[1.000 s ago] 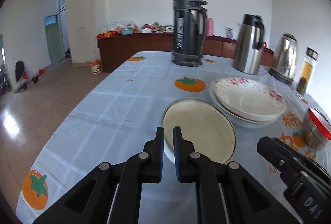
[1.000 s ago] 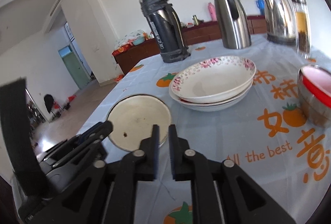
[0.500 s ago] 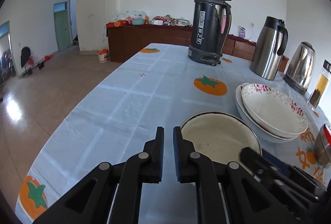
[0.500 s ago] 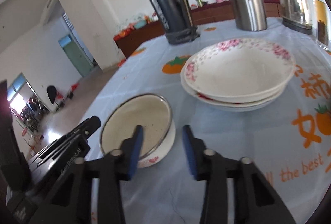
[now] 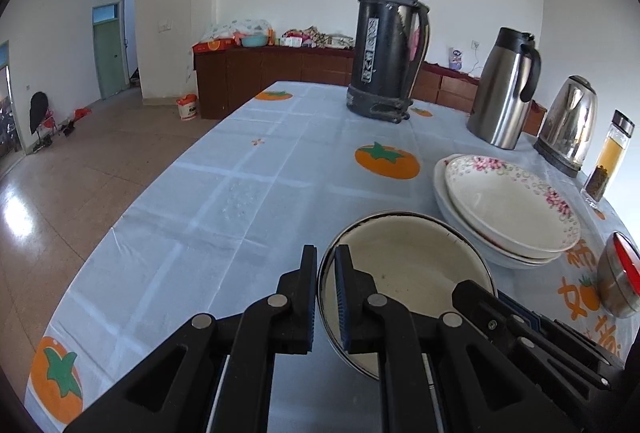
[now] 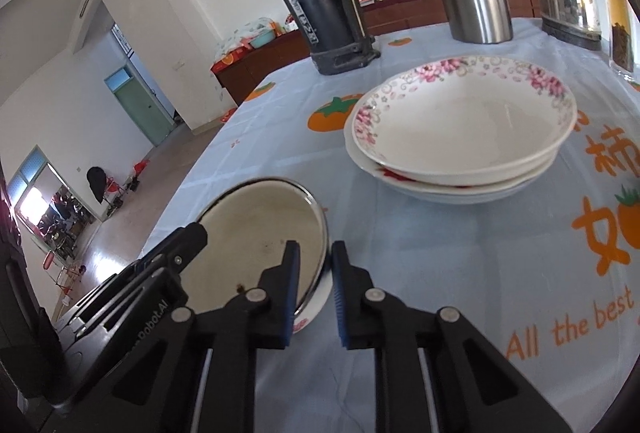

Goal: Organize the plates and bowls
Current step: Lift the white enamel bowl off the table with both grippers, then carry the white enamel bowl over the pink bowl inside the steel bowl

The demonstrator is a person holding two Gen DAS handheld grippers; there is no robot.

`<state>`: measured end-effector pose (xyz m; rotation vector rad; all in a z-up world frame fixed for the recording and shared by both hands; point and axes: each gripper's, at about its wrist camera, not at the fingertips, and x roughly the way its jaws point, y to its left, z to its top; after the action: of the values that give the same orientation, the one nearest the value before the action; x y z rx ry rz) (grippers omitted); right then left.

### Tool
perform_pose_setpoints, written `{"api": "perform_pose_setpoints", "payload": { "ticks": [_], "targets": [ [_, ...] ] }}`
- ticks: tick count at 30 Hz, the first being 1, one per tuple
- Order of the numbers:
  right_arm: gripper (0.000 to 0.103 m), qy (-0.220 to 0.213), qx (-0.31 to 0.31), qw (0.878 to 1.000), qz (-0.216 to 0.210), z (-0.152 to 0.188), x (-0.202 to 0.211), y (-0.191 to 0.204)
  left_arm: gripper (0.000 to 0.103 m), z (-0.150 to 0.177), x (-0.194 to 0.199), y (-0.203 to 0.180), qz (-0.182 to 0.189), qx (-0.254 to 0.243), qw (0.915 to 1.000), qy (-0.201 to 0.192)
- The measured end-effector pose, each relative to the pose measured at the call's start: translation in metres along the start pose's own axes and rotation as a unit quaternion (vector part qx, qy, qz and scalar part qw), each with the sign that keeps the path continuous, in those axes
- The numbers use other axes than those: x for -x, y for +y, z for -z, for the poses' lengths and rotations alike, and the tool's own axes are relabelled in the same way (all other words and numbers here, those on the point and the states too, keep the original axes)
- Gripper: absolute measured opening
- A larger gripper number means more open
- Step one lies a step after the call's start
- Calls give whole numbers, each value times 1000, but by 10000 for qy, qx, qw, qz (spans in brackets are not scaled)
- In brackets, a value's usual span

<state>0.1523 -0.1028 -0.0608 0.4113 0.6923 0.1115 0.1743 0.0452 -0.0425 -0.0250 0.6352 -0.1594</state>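
The right gripper (image 6: 314, 293) now has its jaws closing across the near rim of the enamel bowl (image 6: 256, 229), one finger inside the bowl and the other outside its wall; a second ago those jaws sat nearly together short of the bowl, then spread and moved forward over its edge. Whether the pads already press on the metal I cannot tell, though the gap looks almost taken up. The left gripper (image 5: 324, 297) is clenched tight on the bowl's left rim, which runs between its blue pads, where a second ago it stood shut just in front of the rim with nothing in it. So the bowl, resting on the blue persimmon-print tablecloth (image 5: 248, 193) near the table's front edge, is now caught from two sides, which suggests a two-handed lift is about to begin. The stack of floral plates (image 6: 464, 125) sits just beyond it to the right, apart from it and the likely place to nest it. Behind stand the black thermos (image 5: 386, 37), a steel jug (image 5: 506, 87) and a kettle (image 5: 570, 121).
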Motion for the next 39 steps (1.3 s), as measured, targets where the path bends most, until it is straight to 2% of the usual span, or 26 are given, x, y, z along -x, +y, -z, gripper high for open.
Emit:
{"api": "perform_pose_setpoints", "payload": {
  "ticks": [4,16,39],
  "targets": [
    [14,-111,36,9999,52,1,15,1,10,2,13,-5,60,-64,9999,-137],
    [13,-95,-52,9996,279,18,53,-27,10,22,31,-48,235,-398,9988,-134],
    [13,-441,-383,9967,562,29,126,-102,10,43,59,-137,595,-700,9956,-173]
  ]
}}
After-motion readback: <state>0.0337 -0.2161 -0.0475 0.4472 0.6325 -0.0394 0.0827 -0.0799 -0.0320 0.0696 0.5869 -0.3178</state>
